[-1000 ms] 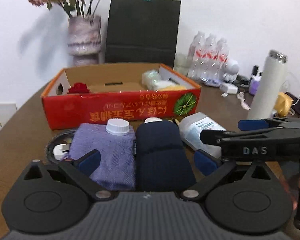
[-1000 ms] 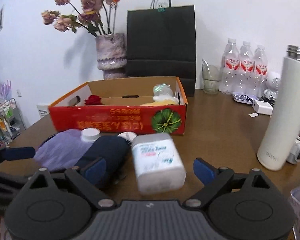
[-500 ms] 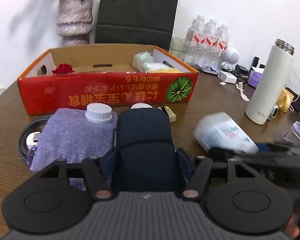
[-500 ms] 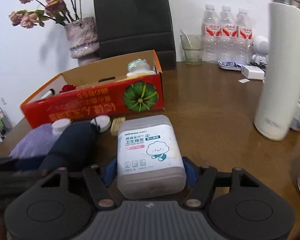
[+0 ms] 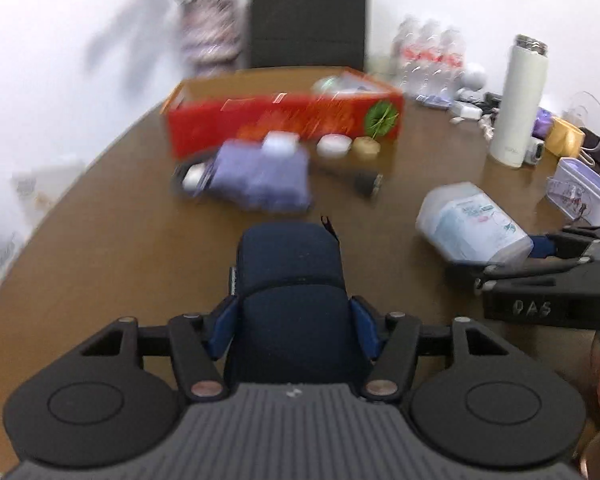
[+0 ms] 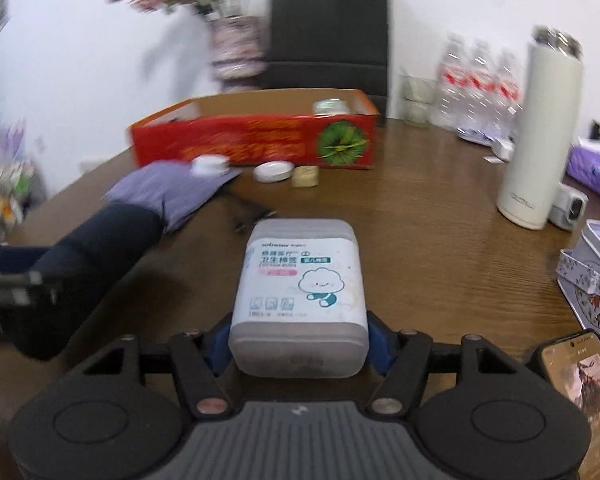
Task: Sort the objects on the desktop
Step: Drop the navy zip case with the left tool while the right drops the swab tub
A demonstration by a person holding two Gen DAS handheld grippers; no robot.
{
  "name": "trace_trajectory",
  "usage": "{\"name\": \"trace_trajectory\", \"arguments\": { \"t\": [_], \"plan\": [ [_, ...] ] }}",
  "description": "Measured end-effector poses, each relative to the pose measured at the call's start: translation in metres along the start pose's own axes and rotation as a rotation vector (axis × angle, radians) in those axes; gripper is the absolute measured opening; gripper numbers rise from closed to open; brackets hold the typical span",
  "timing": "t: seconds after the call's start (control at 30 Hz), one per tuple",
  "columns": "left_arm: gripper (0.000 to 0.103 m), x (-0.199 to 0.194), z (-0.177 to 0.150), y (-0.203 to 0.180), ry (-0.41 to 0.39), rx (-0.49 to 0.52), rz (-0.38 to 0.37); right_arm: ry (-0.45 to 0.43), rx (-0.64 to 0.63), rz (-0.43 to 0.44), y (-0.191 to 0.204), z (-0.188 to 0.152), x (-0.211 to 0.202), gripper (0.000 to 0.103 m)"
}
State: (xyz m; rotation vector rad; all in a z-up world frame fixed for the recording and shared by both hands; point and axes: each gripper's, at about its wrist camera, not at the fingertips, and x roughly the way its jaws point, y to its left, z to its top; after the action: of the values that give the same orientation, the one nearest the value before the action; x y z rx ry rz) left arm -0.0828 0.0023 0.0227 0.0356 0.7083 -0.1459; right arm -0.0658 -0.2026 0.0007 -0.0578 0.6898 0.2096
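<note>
Looking down my left wrist camera, I see the left gripper (image 5: pixel 292 322) clamped on the dark navy fabric pouch (image 5: pixel 290 280), its blue fingers (image 5: pixel 224 322) pressing both flanks at roughly half their spread. The pouch's long axis runs straight ahead, in line with the fingers, pointing towards the red cardboard box (image 5: pixel 284 122) that sits open-topped far across the brown wooden desk (image 5: pixel 100 248). Between pouch and box lie a lilac cloth bag (image 5: pixel 260 178), two white round lids and a small dark cylinder, all blurred. Off to the right I see the right gripper side-on, carrying the translucent plastic cotton-swab box (image 5: pixel 470 222) clear of the desk.

Through the right wrist camera, the right gripper (image 6: pixel 298 340) has that swab box (image 6: pixel 300 292) between its blue fingers (image 6: pixel 378 340), which are closing a shade tighter on its near end; the fingers stand about half spread. Its long axis also runs forward, label up, aimed at the red box's (image 6: pixel 256 142) right end, where the green emblem is. The left gripper with the pouch (image 6: pixel 88 256) shows at the left edge. By my reckoning, both loads lie well short of the box, neither hand clearly nearer, and the loose lids and lilac bag sit in the way.
</note>
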Motion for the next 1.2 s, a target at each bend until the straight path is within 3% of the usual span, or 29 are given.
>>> {"name": "trace_trajectory", "arguments": {
  "t": [0.1, 0.17, 0.27, 0.37, 0.4, 0.43, 0.6, 0.73, 0.83, 0.97, 1.1, 1.2],
  "plan": [
    [0.087, -0.013, -0.003, 0.005, -0.043, -0.054, 0.007, 0.013, 0.018, 0.057, 0.006, -0.002, -0.013, 0.069],
    [0.089, -0.014, 0.001, 0.003, -0.101, -0.028, 0.022, -0.016, 0.024, 0.091, 0.008, 0.000, -0.020, 0.075],
    [0.089, 0.003, 0.011, 0.001, -0.076, -0.020, 0.023, -0.046, 0.009, 0.053, 0.013, 0.011, -0.019, 0.077],
    [0.071, 0.014, 0.015, 0.006, -0.027, -0.086, 0.005, -0.028, 0.000, 0.001, 0.017, 0.015, -0.009, 0.074],
    [0.063, 0.012, 0.012, 0.007, -0.043, -0.092, 0.012, -0.016, 0.005, 0.003, 0.017, 0.014, -0.006, 0.064],
    [0.060, 0.010, 0.009, 0.007, -0.052, -0.079, 0.002, -0.015, 0.011, 0.003, 0.016, 0.012, -0.005, 0.064],
    [0.054, 0.002, 0.009, 0.012, -0.061, -0.102, -0.033, -0.019, 0.051, 0.053, 0.016, 0.011, -0.009, 0.064],
    [0.051, -0.005, 0.025, 0.021, -0.098, -0.145, -0.047, -0.066, 0.055, 0.042, 0.016, 0.024, -0.015, 0.064],
    [0.049, -0.005, 0.053, 0.034, -0.143, -0.185, -0.102, -0.096, 0.068, 0.079, 0.008, 0.047, -0.015, 0.064],
    [0.048, -0.001, 0.102, 0.042, -0.214, -0.178, -0.106, -0.189, 0.039, 0.077, -0.004, 0.096, -0.013, 0.064],
    [0.048, 0.029, 0.182, 0.053, -0.228, -0.216, -0.163, -0.249, 0.026, 0.091, -0.017, 0.160, 0.004, 0.064],
    [0.048, 0.076, 0.245, 0.056, -0.193, -0.205, -0.140, -0.225, 0.039, 0.145, -0.029, 0.218, 0.045, 0.064]
  ]
}}
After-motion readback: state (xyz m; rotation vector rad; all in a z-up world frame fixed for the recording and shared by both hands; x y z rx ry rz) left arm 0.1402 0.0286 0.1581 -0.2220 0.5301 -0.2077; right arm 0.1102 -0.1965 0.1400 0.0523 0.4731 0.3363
